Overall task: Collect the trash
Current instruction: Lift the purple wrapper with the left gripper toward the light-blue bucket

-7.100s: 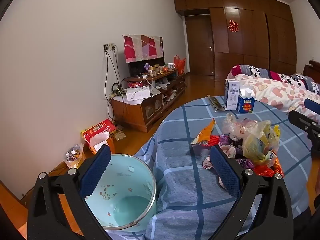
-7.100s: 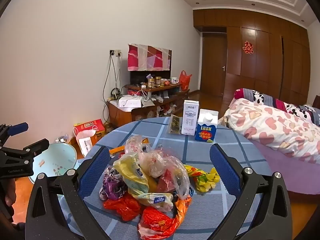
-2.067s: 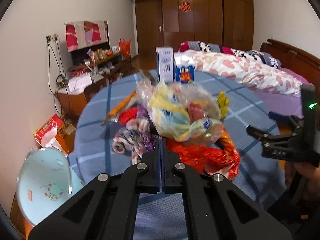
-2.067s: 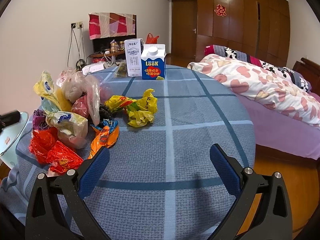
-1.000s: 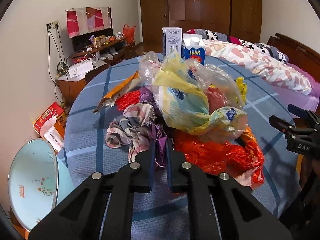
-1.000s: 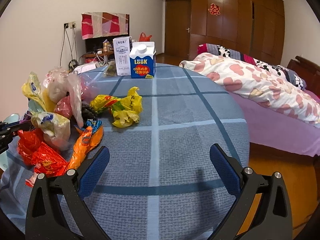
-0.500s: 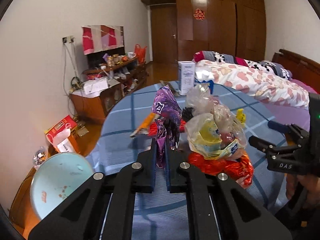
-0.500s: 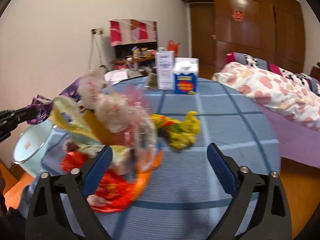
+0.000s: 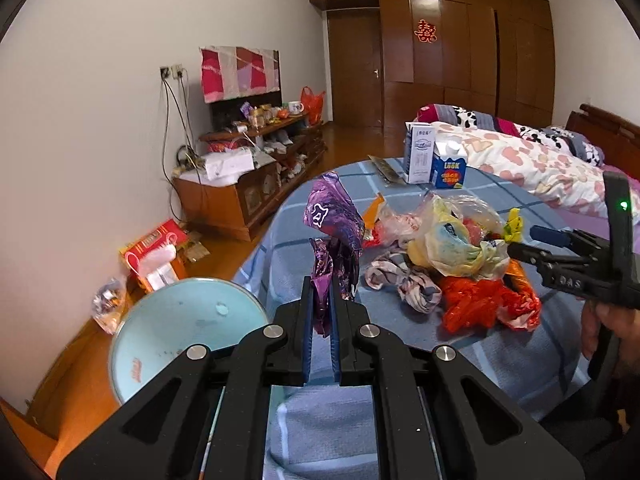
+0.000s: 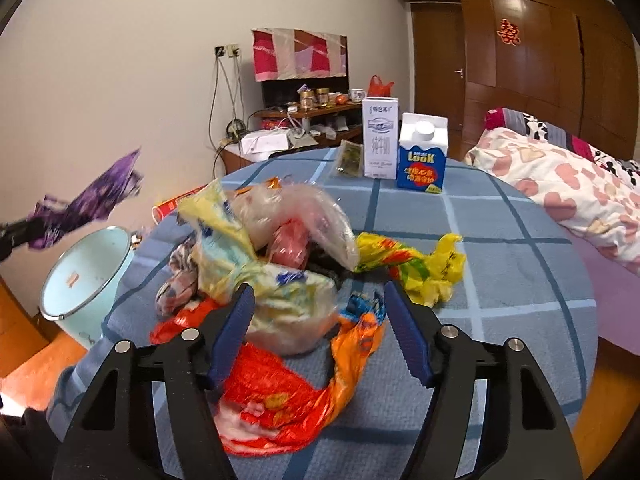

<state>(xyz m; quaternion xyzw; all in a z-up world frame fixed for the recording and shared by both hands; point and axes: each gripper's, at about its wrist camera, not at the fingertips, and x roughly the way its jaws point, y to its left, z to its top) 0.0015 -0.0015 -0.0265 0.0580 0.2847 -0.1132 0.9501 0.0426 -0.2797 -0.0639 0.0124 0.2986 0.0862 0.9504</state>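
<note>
Purple foil is the news: the purple wrapper (image 9: pixel 334 232), which a second ago lay tangled in the heap, now hangs clear of the table (image 9: pixel 400 336), pinched between the fingers of the left gripper (image 9: pixel 321 316) and standing up crinkled above them. In the right wrist view it shows at nine o'clock, in the air beyond the table's edge and above the pale blue bin (image 10: pixel 86 276) on the floor. One piece is thus on its way, and the drop looks like the next step.

The right gripper (image 10: pixel 320 328) has swung from bare cloth to the heap, and its fingers are closing, half narrowed, around the yellow-and-clear plastic bag (image 10: pixel 280 280); the pads do not yet seem to press it.

That bag is thin, filmy and bulging, likely to squash and slip. Under it lie a glossy red wrapper (image 10: pixel 264 404) and an orange one (image 10: pixel 356 348), both stiff and creased. At two o'clock sits a crumpled yellow bag (image 10: pixel 432 276). The bin is smooth, round and enamel-like with a metal rim. The table wears a blue checked woven cloth. Two rigid cartons (image 10: pixel 404 148) stand upright at twelve o'clock.
</note>
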